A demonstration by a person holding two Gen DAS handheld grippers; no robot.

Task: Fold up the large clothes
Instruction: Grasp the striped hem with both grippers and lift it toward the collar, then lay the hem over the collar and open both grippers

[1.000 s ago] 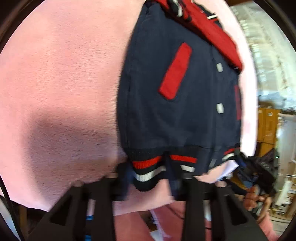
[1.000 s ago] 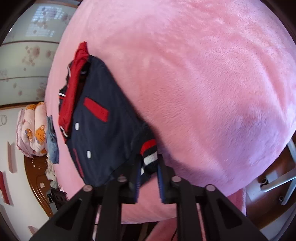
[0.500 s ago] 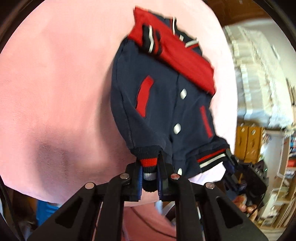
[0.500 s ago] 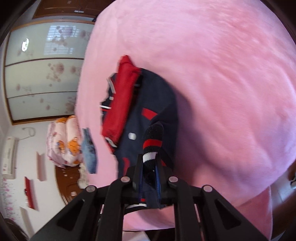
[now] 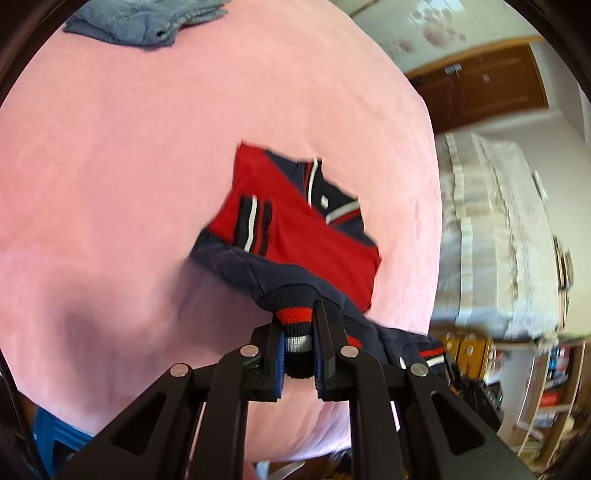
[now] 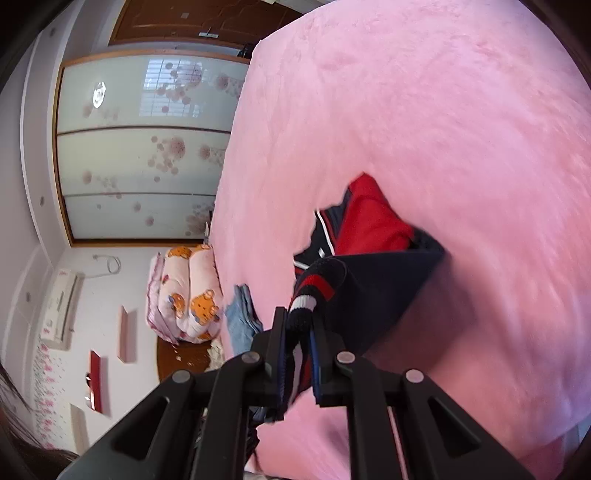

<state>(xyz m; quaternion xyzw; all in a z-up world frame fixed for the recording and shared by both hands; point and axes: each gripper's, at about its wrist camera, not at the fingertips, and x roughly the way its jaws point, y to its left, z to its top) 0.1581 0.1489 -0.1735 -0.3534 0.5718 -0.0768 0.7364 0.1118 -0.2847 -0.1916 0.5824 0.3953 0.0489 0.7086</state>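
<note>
Fold in progress on a navy-and-red jacket [image 5: 295,229] spread on a pink bed cover [image 5: 129,166]. We held the left gripper [image 5: 297,354] with its jaws pinching the striped knit hem [image 5: 293,317] at one bottom corner, and the right gripper [image 6: 297,358] with its jaws pinching the matching ribbed band [image 6: 314,284] at the other. Both corners were raised clear of the bed, while the collar end with its red sleeves [image 6: 373,221] lay flat on the cover. The navy body hung between the grips as a taut sheet, and in the right wrist view it formed a clean slanted panel [image 6: 384,291].

To do this step well, we judged that both grips should travel toward the collar at equal height and pace, so that the hem would land square across the shoulders. Uneven tension would likely skew the crease or drag the folded sleeves out of place. The hem should be lowered onto the upper half before either grip lets go. A folded blue garment [image 5: 144,18] lay well apart at the far edge of the bed.
</note>
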